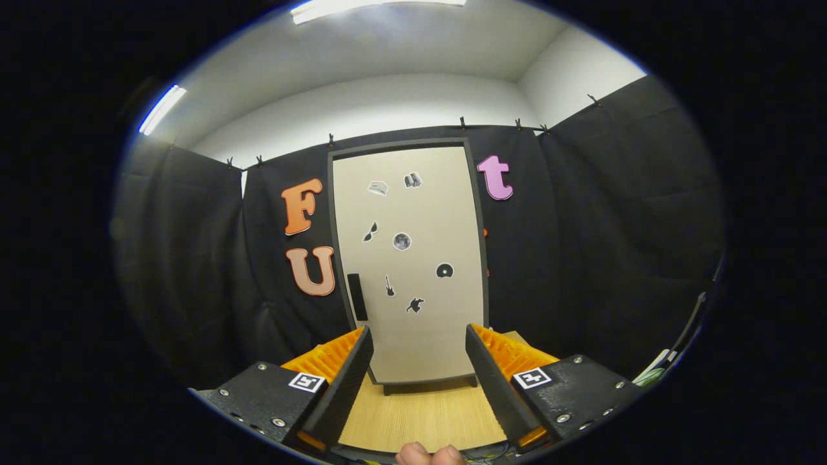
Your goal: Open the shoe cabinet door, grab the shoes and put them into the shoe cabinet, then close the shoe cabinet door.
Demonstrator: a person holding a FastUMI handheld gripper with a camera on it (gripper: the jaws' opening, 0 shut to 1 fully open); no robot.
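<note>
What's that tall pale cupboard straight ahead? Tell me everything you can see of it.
The shoe cabinet stands upright on the wooden table against the black cloth wall, beyond the open gripper, whose fingers touch nothing. Its single door is shut: a flat, matt, cream panel in a dark grey frame. A dark vertical handle sits near the door's left edge, low down. Several small black-and-white stickers are scattered over the door. Short dark feet lift its base off the table.
</note>
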